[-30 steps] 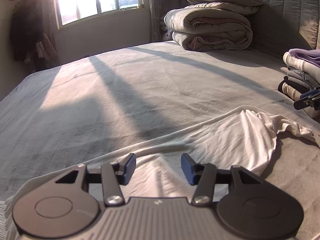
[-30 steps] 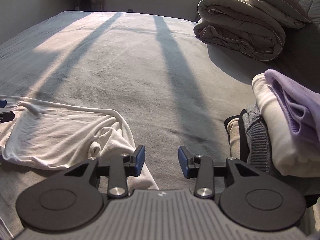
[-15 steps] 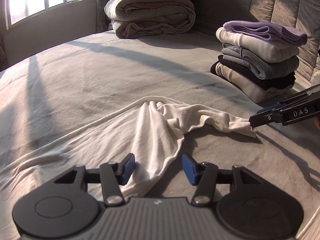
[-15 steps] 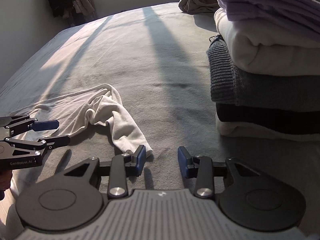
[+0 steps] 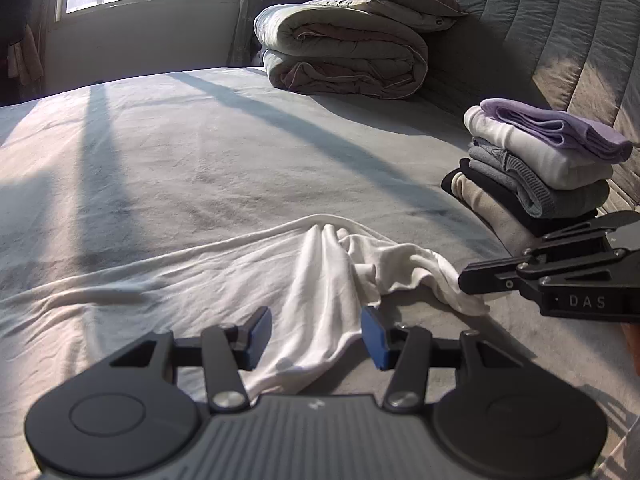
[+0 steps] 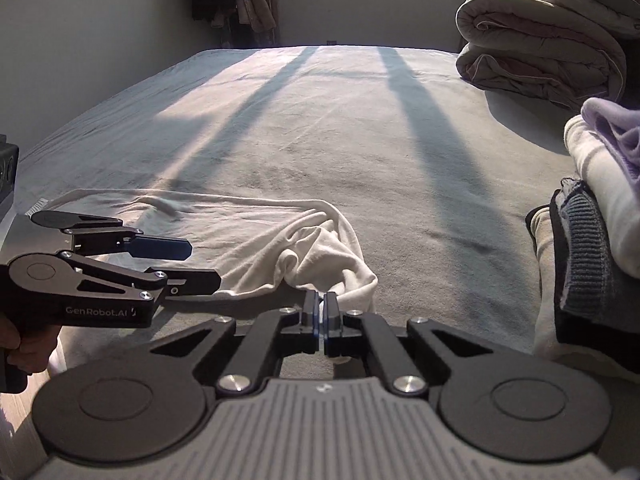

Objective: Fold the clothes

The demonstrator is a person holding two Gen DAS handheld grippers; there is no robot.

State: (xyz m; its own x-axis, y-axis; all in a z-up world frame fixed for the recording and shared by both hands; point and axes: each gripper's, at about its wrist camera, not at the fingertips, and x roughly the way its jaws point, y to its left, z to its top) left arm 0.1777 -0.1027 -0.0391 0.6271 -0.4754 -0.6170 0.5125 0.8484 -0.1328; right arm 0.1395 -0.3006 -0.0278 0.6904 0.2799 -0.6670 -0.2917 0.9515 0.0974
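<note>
Grey bed (image 5: pixel 240 152) carries a white shirt (image 5: pixel 312 300), apparently lying crosswise; "DAS"-marked right gripper (image 6: pixel 322 314) clamps its sleeve, "GenRobot.AI" left gripper (image 5: pixel 316 334) gapes.

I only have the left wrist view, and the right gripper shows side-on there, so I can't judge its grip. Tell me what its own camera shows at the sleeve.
Observer: The right gripper is shut on the white shirt, with the sleeve end pinched between its blue pads.
Operator: Now describe my left gripper as seen from that side.
Observer: The left gripper is open, with one finger above the other. The lower finger is down at the shirt's near edge, and nothing is pinched.
</note>
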